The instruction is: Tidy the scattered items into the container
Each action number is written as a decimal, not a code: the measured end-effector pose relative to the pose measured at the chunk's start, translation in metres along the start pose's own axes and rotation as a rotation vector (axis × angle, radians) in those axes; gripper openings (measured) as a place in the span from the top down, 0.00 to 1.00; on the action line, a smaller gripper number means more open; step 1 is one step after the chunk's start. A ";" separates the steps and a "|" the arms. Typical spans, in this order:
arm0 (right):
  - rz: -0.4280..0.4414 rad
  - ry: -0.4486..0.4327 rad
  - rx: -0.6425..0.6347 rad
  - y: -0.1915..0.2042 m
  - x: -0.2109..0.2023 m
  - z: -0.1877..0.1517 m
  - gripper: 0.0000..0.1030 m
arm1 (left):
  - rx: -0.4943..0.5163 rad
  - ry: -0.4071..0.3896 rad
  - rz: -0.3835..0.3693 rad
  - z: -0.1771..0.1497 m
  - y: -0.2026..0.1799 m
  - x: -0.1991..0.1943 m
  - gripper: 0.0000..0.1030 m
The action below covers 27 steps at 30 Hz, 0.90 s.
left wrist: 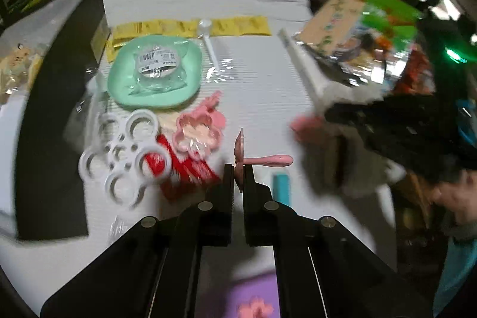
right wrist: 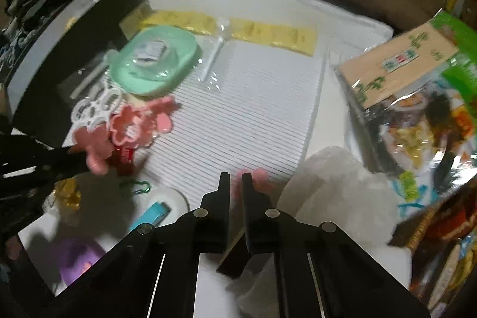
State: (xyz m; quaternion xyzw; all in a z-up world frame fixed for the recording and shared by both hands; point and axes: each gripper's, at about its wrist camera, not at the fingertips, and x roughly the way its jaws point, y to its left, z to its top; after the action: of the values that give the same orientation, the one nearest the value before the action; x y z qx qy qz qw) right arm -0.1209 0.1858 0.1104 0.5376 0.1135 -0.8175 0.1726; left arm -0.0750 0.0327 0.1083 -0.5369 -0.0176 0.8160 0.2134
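My left gripper (left wrist: 238, 173) is shut on a thin pink flower-shaped piece (left wrist: 239, 151), held edge-on above the white tray (left wrist: 262, 73). In the right wrist view that piece (right wrist: 95, 149) shows at the left, in the left gripper (right wrist: 68, 157). My right gripper (right wrist: 236, 181) is shut on another pink piece (right wrist: 256, 178) over the tray's (right wrist: 253, 109) near edge; in the left wrist view it (left wrist: 328, 115) appears blurred at the right with the pink piece (left wrist: 307, 125). In the tray lie a green dish (left wrist: 155, 70), a white ring mould (left wrist: 125, 154), a pink flower cutter (left wrist: 198, 134) and a pink spoon (left wrist: 268, 160).
Yellow packets (left wrist: 190, 27) and a wrapped white spoon (left wrist: 208, 40) lie at the tray's far side. A black lid (left wrist: 56, 115) stands at the left. A snack bag (right wrist: 417, 97) and crumpled plastic (right wrist: 337, 184) lie right. A blue item (right wrist: 152, 215) and purple item (right wrist: 77, 258) lie near.
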 end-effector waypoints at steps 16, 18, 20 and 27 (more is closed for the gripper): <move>0.124 -0.020 0.030 0.040 -0.039 -0.041 0.92 | 0.052 0.206 -0.109 -0.130 -0.013 -0.020 0.80; 0.150 -0.036 0.032 0.046 -0.047 -0.052 0.92 | 0.028 0.163 -0.106 -0.120 -0.003 -0.030 0.77; 0.170 -0.052 0.042 0.051 -0.053 -0.063 0.89 | -0.010 0.126 -0.092 -0.105 0.011 -0.039 0.75; 0.149 -0.104 0.098 0.062 -0.059 -0.093 0.74 | -0.103 0.010 0.034 -0.035 0.053 -0.033 0.57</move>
State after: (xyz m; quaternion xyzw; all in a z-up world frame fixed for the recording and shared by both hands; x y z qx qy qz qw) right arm 0.0031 0.1733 0.1273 0.5092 0.0240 -0.8338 0.2119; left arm -0.0503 -0.0343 0.1087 -0.5514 -0.0496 0.8149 0.1717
